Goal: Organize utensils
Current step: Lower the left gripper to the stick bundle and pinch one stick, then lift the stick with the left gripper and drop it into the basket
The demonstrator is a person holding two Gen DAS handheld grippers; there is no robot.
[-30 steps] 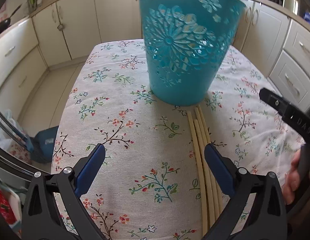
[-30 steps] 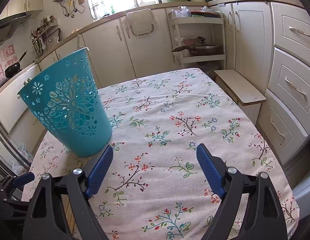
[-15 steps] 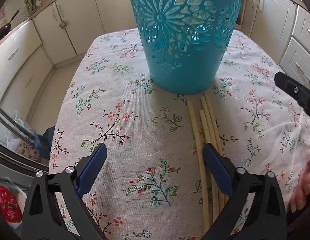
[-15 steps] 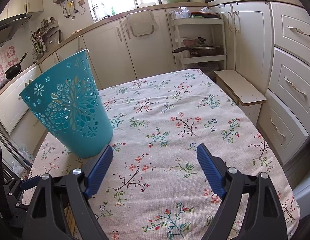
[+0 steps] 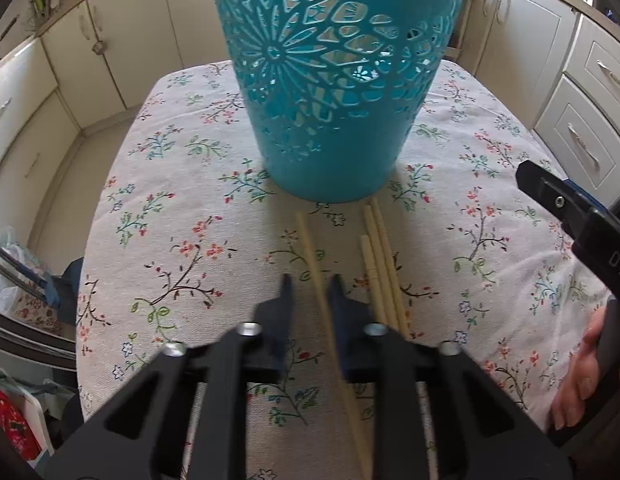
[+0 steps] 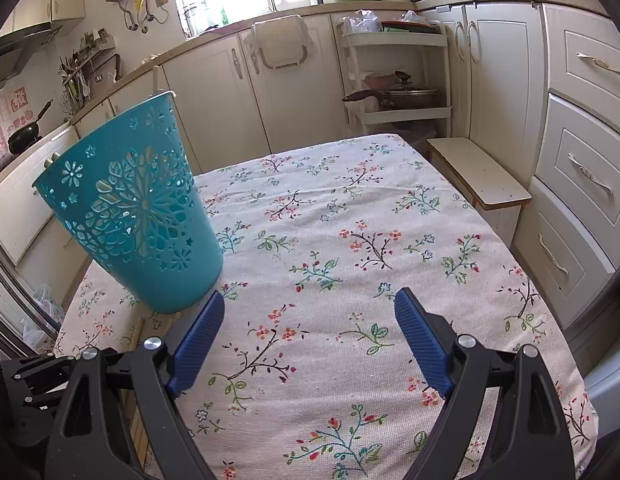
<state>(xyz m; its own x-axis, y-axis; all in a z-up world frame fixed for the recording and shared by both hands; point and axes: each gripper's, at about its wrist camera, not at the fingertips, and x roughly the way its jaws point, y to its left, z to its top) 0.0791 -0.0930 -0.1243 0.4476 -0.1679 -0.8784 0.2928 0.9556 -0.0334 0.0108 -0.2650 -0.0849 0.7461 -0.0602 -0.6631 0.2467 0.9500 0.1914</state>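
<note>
**Chopstick between the left fingers, beside the teal basket**

Chopsticks lay on the flowered tablecloth [image 5: 181, 184] near the table's front edge, just in front of the teal cut-out basket [image 5: 330, 92]. One single chopstick [image 5: 310, 248] lay apart from the others, running from close to the basket's base toward the front edge, and it passed straight between the fingers of the left gripper [image 5: 313, 294]. Those fingers had drawn in to a narrow gap around the stick, one dark pad on each side of it; motion blur hid the exact contact, but the pads appeared to pinch it. A bundle of three chopsticks [image 5: 376, 248] lay just beside the gripper's right finger, outside the grip and touching one another.

The right gripper [image 6: 307, 332] hovered above the cloth nearer the table's middle with its blue pads [image 6: 197, 336] spread wide and nothing between them. The basket stood upright toward the table's left edge in that view, its base close to the left pad, and a few stick ends showed above its rim. A hand [image 5: 582, 372] showed at the right margin of the left wrist view.
</note>
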